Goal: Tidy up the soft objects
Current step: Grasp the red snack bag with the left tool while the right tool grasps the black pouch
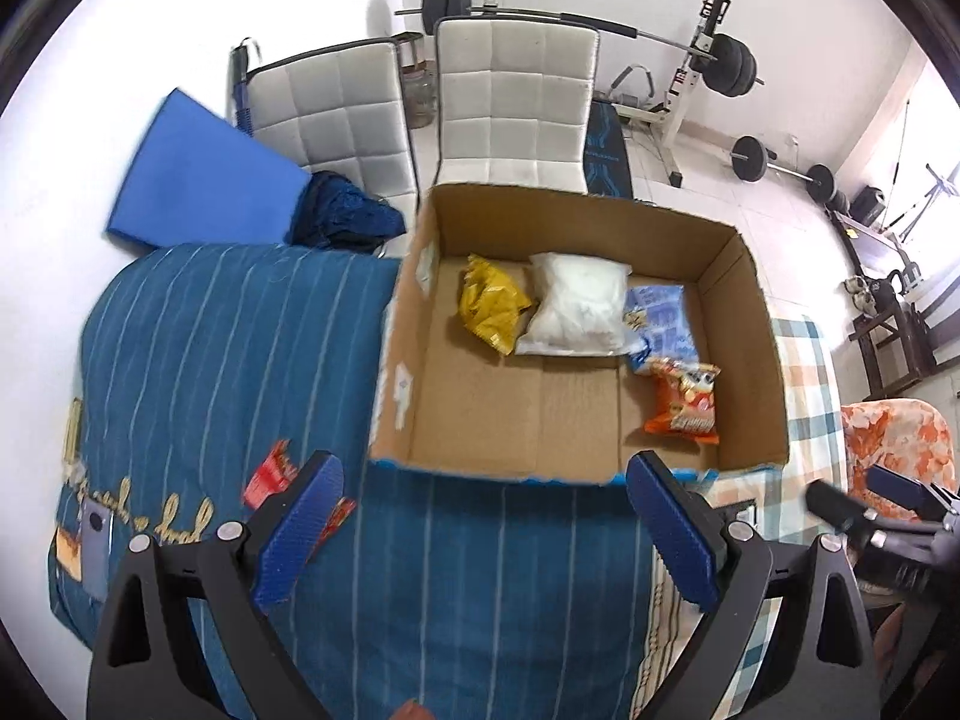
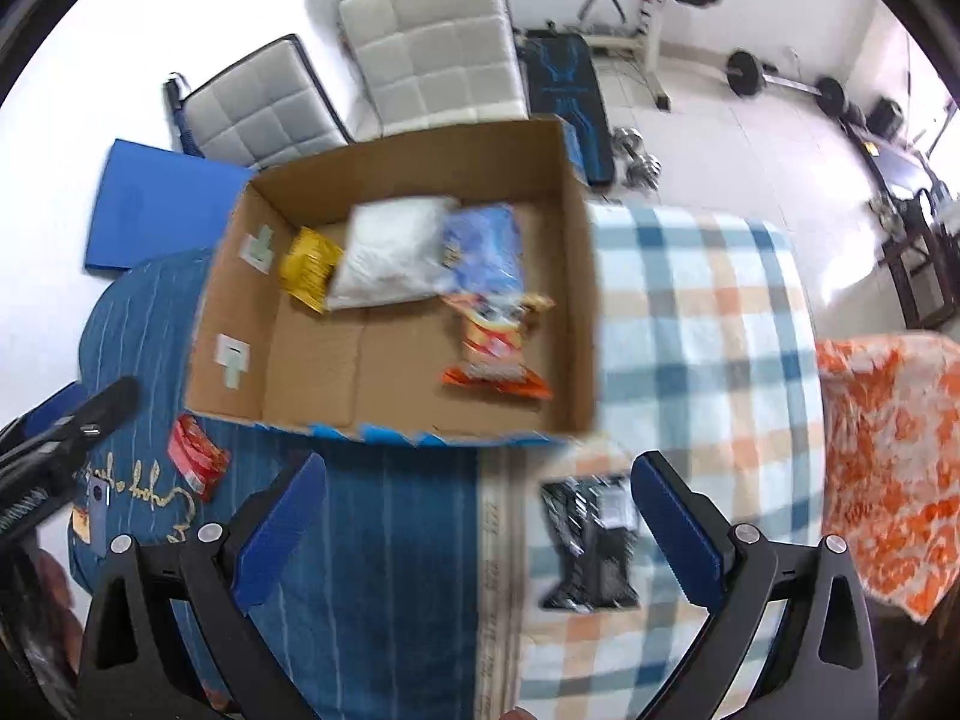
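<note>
An open cardboard box (image 1: 753, 354) (image 2: 576, 276) sits on the bed. In it lie a yellow packet (image 1: 492, 306) (image 2: 309, 267), a white bag (image 1: 579, 306) (image 2: 390, 255), a blue packet (image 1: 660, 321) (image 2: 483, 249) and an orange snack packet (image 1: 684, 399) (image 2: 498, 345). A red packet (image 1: 273, 474) (image 2: 195, 456) lies on the blue striped blanket left of the box. A black packet (image 2: 591, 546) lies on the plaid blanket. My left gripper (image 1: 486, 528) is open and empty above the blue blanket, in front of the box. My right gripper (image 2: 480, 531) is open and empty, with the black packet just inside its right finger.
A blue striped blanket (image 1: 210, 360) (image 2: 390, 570) and a plaid blanket (image 2: 690, 330) cover the bed. An orange floral cloth (image 2: 888, 468) (image 1: 894, 438) lies at the right. White chairs (image 1: 510, 96), a blue mat (image 1: 198, 174) and gym weights (image 1: 729, 66) stand behind.
</note>
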